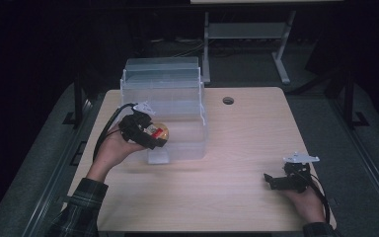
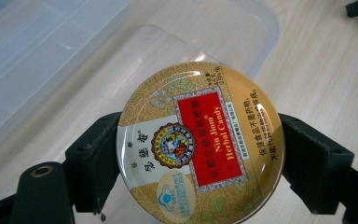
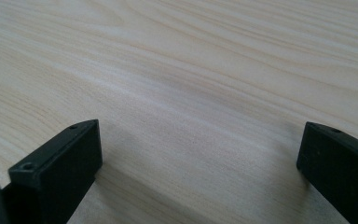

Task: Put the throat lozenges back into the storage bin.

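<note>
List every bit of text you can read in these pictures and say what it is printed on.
"Nin Jiom Herbal Candy" – red panel on the lid of the round candy tin, held in the left claw.
Chinese characters on the red panel, beside the emblem and along the tin's rim: too small or unclear to read reliably.
Nothing is written on the clear plastic bin or the table.

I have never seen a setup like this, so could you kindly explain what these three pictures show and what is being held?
There is no robot here: a person holds a hand-operated tool with two black jaws in each hand. One picture looks down from above on the wooden table; the other two come from cameras riding on each tool. The left gripper is shut on a round candy tin, gold with a red label, held beside a clear plastic drawer unit standing on the table. The right gripper rests low over bare wood near the table's right edge, its jaws apart and holding nothing.
</note>
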Demonstrator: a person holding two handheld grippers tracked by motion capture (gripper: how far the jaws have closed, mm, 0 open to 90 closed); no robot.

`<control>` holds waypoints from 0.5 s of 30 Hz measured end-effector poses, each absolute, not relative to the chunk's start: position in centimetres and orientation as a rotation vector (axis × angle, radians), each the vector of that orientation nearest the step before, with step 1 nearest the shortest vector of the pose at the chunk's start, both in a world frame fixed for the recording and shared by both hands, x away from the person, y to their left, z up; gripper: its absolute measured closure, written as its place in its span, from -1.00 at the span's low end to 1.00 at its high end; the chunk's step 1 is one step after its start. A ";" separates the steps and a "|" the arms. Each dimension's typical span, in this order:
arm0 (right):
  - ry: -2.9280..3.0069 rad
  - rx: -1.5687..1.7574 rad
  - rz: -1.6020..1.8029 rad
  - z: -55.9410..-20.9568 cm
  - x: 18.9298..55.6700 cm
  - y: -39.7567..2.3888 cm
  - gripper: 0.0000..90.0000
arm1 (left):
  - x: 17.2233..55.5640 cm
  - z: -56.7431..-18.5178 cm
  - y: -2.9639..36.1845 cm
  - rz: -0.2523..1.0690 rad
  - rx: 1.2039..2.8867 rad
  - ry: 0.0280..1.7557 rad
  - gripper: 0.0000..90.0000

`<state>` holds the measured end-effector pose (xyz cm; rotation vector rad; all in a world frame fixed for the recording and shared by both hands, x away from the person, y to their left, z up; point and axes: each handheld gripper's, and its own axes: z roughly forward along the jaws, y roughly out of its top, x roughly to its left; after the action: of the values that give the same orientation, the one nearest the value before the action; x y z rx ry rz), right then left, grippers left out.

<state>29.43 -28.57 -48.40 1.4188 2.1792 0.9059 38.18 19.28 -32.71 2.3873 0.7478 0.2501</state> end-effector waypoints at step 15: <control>2.178 1.422 0.906 -48.4 29.4 -28.6 -1.00 | 39.4 -32.5 21.7 0.296 2.376 0.839 -0.57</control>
<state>29.42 -28.55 -48.39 1.4217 2.1777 0.9056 39.42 21.68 -32.52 2.3756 0.8385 0.2957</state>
